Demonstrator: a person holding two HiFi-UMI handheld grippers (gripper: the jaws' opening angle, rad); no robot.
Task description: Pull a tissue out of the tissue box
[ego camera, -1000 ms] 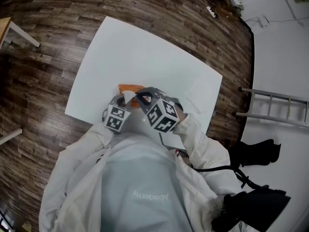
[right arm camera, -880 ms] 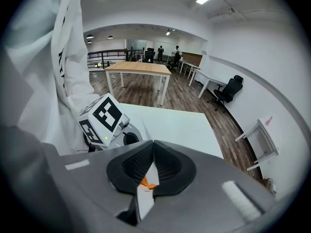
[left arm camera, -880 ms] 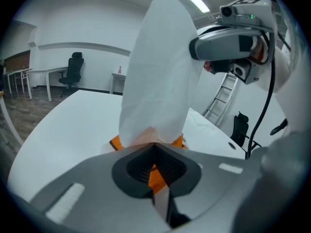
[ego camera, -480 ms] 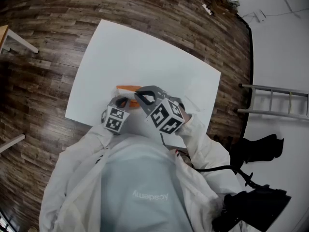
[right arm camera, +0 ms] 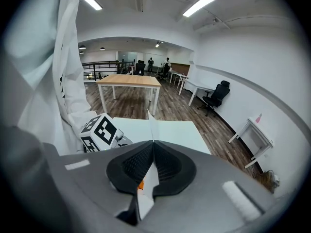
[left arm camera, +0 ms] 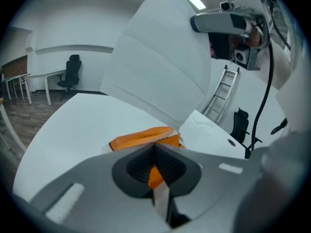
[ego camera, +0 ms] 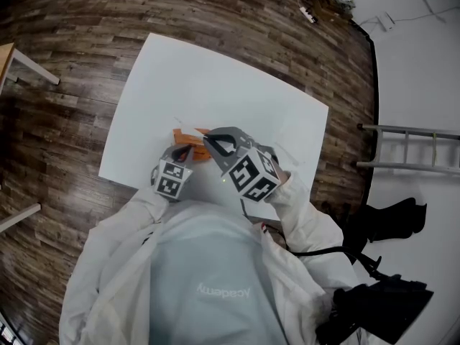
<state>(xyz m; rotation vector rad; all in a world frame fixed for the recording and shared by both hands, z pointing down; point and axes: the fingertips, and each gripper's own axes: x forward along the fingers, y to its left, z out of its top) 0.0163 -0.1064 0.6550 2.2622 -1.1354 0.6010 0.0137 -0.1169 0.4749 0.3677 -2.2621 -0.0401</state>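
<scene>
**A:** Where do we have the tissue box (ego camera: 187, 134)?

**B:** On our white worktop (ego camera: 215, 70), towards its near edge. It is orange and lies just beyond both grippers.

**A:** And our left gripper (ego camera: 188, 152)?

**B:** Its jaws are together, pinching the near end of the tissue box.

**A:** What about the right one?

**B:** Our right gripper (ego camera: 207, 138) is just right of the left one, above the box. Its jaws are clamped on the tissue (left arm camera: 155, 72). The white sheet stretches up from the box to it, and a corner pokes past the jaw tips.
</scene>
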